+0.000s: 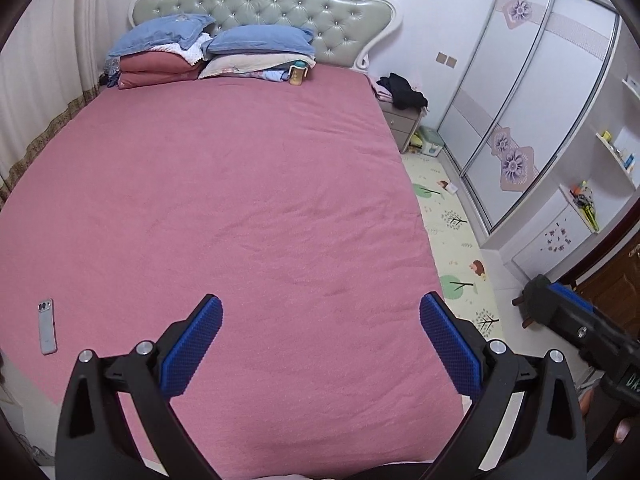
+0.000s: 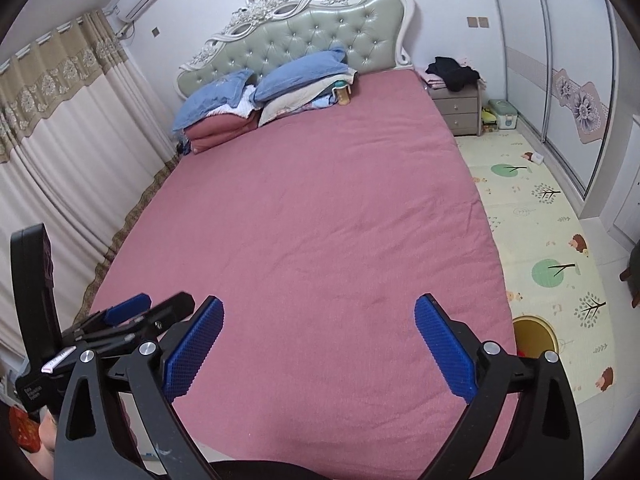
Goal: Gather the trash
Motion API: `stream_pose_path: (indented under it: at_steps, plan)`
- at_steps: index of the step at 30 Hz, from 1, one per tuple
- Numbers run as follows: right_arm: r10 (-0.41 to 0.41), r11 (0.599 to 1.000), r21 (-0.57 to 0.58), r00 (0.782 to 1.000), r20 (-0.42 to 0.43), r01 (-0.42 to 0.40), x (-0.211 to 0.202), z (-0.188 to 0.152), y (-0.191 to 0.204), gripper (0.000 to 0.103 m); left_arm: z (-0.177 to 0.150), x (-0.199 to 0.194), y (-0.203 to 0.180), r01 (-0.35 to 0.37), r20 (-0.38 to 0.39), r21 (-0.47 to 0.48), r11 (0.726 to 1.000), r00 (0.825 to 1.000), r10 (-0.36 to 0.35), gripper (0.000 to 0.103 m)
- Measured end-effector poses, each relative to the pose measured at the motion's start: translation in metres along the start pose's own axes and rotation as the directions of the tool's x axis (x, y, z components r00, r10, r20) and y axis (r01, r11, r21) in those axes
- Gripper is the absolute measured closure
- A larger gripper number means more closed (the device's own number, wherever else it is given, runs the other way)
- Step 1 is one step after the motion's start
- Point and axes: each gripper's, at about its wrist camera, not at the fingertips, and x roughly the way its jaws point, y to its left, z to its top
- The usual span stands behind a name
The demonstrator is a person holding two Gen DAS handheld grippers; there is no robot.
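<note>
No trash shows on the pink bedsheet point(image 1: 240, 200). A round yellow-rimmed bin point(image 2: 534, 334) stands on the floor mat, lower right of the right wrist view, beside the bed. Left tongs point(image 1: 320, 344) and right tongs point(image 2: 319, 346) both stand wide open and empty. Judged step: collection finished or between items. Next move calls for locating a further item; a grey phone point(image 1: 47, 326) lies lower left.
</note>
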Motion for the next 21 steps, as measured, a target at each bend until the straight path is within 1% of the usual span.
stream_pose_path:
  at_steps: [8, 13, 21]
  plan:
    - [0.001, 1.000, 0.000, 1.000, -0.004, -0.001, 0.004, 0.002, 0.002, 0.010, 0.000, 0.000, -0.008, -0.016, 0.002, 0.022, 1.000, 1.000, 0.016, 0.004]
    - [0.008, 1.000, 0.004, 1.000, -0.014, -0.008, 0.006, 0.001, 0.002, 0.010, 0.000, 0.004, -0.014, -0.017, -0.014, 0.053, 0.998, 1.000, 0.017, 0.004]
    - [0.002, 1.000, -0.001, 1.000, -0.018, -0.002, 0.004, -0.003, 0.003, 0.010, -0.004, 0.003, -0.014, -0.014, -0.023, 0.059, 0.998, 1.000, 0.015, 0.004]
